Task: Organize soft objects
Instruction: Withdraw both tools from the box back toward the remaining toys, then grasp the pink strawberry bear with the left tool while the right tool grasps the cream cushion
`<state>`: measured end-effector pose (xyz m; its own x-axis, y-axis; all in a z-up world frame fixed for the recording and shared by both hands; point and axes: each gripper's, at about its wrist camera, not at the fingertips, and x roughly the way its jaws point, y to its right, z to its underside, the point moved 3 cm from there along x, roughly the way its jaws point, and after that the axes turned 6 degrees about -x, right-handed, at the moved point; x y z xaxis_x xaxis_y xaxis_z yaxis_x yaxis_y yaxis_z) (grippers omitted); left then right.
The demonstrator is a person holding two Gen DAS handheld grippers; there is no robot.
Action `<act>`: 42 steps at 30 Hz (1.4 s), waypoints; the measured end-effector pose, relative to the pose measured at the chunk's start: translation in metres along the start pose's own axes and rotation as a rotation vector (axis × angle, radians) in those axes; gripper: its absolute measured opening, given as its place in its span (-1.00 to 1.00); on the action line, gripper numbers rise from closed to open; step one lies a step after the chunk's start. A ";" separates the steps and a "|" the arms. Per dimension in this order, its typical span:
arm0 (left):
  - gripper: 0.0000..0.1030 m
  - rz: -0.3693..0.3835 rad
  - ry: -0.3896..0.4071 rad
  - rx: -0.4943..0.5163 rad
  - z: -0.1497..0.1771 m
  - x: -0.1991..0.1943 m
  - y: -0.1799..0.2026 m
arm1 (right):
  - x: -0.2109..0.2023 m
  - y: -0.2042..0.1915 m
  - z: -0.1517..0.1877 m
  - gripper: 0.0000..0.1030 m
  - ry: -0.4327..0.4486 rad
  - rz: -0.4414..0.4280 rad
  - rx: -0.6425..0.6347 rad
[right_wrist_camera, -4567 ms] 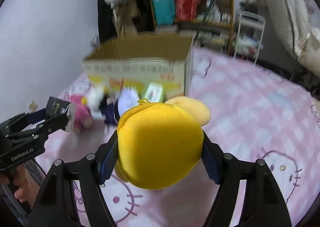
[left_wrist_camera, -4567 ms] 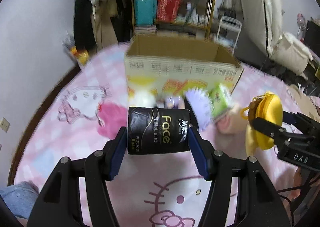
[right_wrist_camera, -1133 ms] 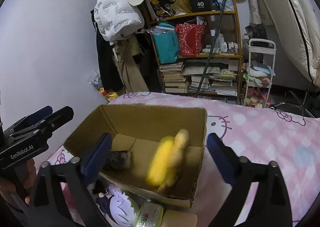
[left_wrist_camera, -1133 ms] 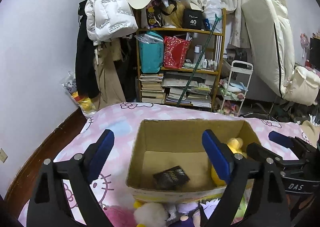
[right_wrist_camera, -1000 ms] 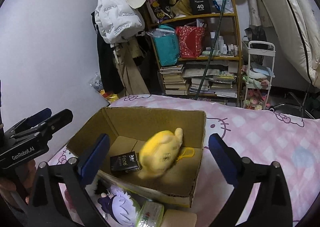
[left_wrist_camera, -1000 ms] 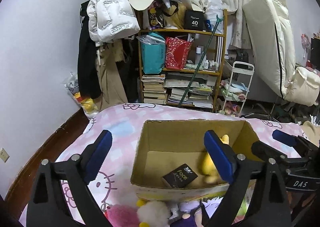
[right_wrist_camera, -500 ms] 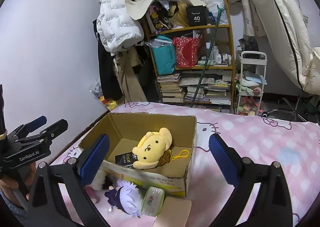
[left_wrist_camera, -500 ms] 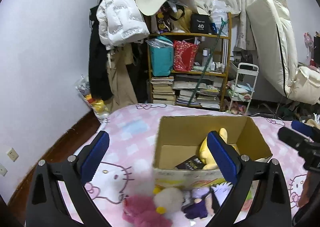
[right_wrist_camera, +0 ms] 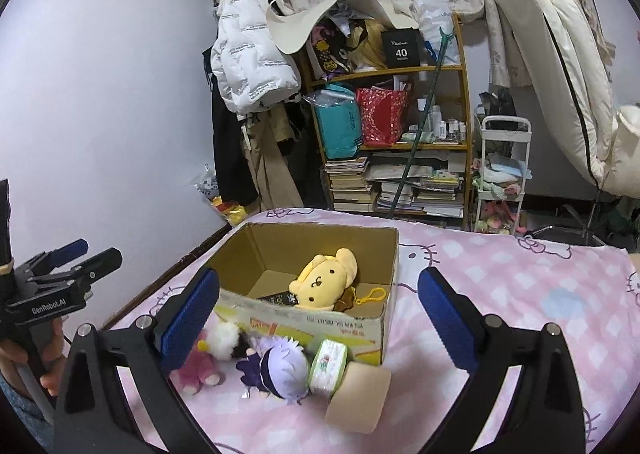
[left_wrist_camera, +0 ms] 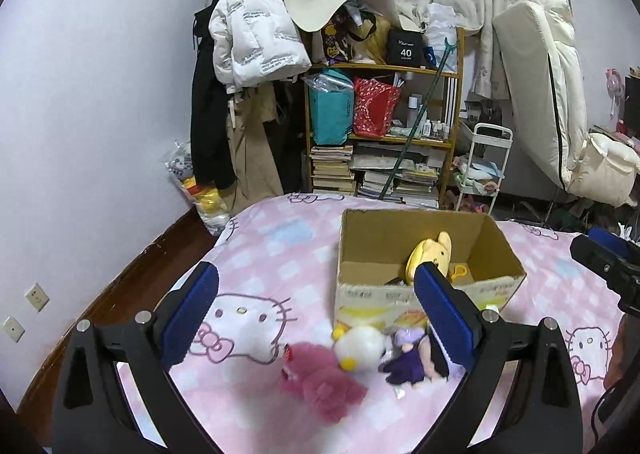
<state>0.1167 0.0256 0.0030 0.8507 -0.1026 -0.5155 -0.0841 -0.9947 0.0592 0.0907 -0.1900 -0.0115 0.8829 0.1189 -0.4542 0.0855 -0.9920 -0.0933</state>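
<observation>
A cardboard box stands on the pink bedspread. In it lie a yellow plush and, partly hidden, a black tissue pack. Before the box lie a pink plush, a white plush, a purple-haired doll, a green tissue pack and a beige roll. My left gripper is open and empty, back from the box. My right gripper is open and empty too.
The bed's left edge drops to a wooden floor. Beyond the bed stand a crowded bookshelf, a white trolley, hanging coats and a leaning cream mattress. A hand holds the left gripper.
Both grippers have drawn back and up from the box, so it looks smaller and the toys before it show. The yellow plush has settled in the box.
</observation>
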 end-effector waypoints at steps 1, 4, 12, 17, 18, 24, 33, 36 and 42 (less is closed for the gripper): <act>0.89 -0.003 -0.006 -0.001 0.002 -0.001 -0.001 | -0.003 -0.002 0.001 1.00 0.001 0.003 -0.006; 0.89 -0.012 -0.029 -0.001 0.008 -0.003 -0.007 | -0.014 -0.004 0.006 1.00 0.024 0.021 0.000; 0.89 -0.041 -0.113 -0.024 0.020 0.015 -0.016 | -0.025 -0.004 0.016 1.00 0.036 0.038 0.005; 0.89 -0.057 -0.162 -0.002 0.028 0.028 -0.014 | -0.014 -0.005 0.027 1.00 -0.009 0.028 0.001; 0.89 -0.057 -0.173 0.004 0.030 0.031 -0.014 | -0.011 -0.005 0.029 1.00 -0.018 0.026 0.001; 0.89 -0.066 -0.240 0.013 0.042 0.053 -0.015 | 0.008 -0.002 0.041 1.00 -0.078 0.021 0.007; 0.88 -0.074 -0.323 -0.002 0.052 0.090 -0.013 | 0.041 0.014 0.056 1.00 -0.157 0.022 0.080; 0.88 -0.058 -0.377 -0.023 0.058 0.101 -0.013 | 0.049 0.019 0.059 1.00 -0.177 0.028 0.083; 0.88 -0.058 -0.445 -0.009 0.070 0.114 -0.009 | 0.058 0.030 0.068 0.99 -0.212 0.046 0.103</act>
<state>0.1783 0.0225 -0.1159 0.5481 -0.0418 -0.8354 -0.0371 -0.9990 0.0257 0.1137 -0.2099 -0.1007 0.7671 0.0906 -0.6350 -0.0100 -0.9881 -0.1532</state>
